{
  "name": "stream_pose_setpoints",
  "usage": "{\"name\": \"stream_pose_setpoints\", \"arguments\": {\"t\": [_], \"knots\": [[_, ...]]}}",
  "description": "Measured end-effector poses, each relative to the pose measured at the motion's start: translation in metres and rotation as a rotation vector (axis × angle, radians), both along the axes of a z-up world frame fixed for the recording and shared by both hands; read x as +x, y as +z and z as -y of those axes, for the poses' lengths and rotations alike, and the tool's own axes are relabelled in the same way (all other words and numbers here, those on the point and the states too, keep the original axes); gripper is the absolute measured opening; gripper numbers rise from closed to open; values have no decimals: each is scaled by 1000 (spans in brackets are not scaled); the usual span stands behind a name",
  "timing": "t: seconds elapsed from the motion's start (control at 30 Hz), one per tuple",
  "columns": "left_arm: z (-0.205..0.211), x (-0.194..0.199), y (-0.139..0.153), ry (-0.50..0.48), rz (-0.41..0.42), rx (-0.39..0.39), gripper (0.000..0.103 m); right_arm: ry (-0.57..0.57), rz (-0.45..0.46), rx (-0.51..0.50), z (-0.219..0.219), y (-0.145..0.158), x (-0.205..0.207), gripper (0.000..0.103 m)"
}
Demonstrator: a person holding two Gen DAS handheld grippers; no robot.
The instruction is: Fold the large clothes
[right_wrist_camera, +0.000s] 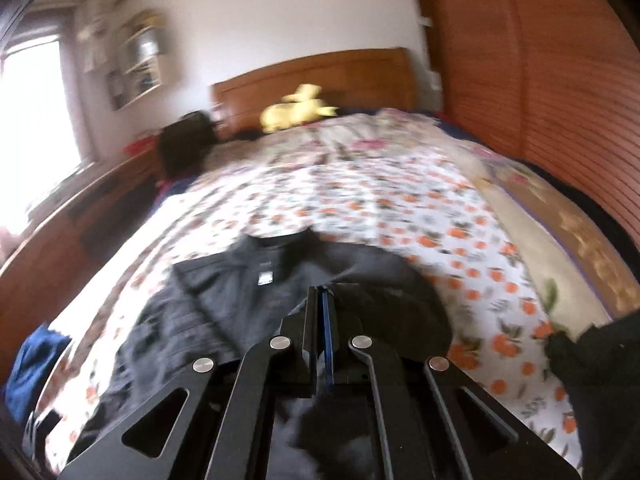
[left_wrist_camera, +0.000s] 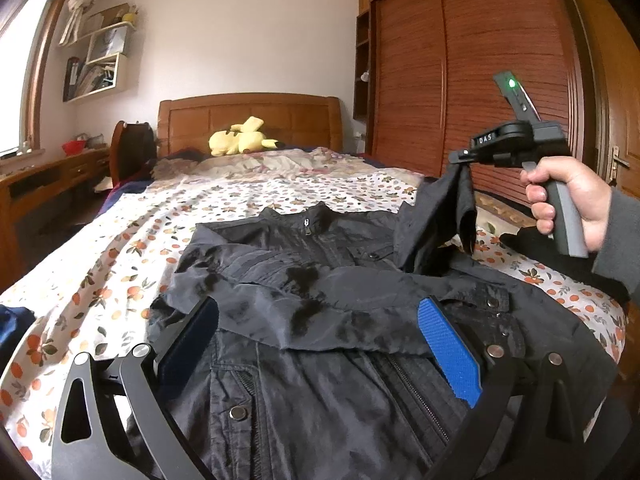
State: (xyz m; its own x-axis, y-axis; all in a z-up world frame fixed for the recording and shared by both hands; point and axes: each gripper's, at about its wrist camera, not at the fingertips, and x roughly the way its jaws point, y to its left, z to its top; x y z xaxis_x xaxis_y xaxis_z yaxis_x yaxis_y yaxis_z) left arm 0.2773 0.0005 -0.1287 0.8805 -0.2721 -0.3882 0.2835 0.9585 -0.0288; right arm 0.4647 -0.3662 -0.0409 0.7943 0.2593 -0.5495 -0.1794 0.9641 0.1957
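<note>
A black jacket (left_wrist_camera: 320, 320) lies front-up on the bed (left_wrist_camera: 120, 240) with its collar toward the headboard (left_wrist_camera: 248, 120), one sleeve already laid across the chest. The right gripper (left_wrist_camera: 460, 158), fingers pressed together, pinches the other sleeve (left_wrist_camera: 444, 216) and holds it lifted above the jacket's wardrobe-side shoulder, while the left gripper (left_wrist_camera: 320, 344) hovers spread wide and empty over the jacket's zip. To fold well, I would carry that sleeve straight across the chest, lower it flat before letting go, and use the left gripper to steady the body.
</note>
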Motion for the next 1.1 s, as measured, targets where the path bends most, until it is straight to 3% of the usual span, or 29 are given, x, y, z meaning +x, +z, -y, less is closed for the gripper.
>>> {"name": "stream_pose_setpoints", "arguments": {"t": [0.2, 0.47, 0.57, 0.7, 0.9, 1.1], "knots": [[-9, -4, 4, 9, 6, -13, 101, 168, -32, -69, -63, -7, -29, 2], [-15, -7, 5, 24, 8, -8, 101, 248, -165, -137, -87, -52, -54, 3], [-17, -7, 5, 28, 10, -6, 101, 245, -170, -163, -86, -57, -62, 12], [-20, -7, 5, 31, 12, -5, 101, 224, -132, -198, -78, -49, -71, 39], [-20, -8, 5, 31, 14, -3, 101, 199, -94, -216, -66, -34, -74, 41], [-20, -8, 4, 31, 13, -2, 101, 158, -71, -245, -56, -27, -78, 56]]}}
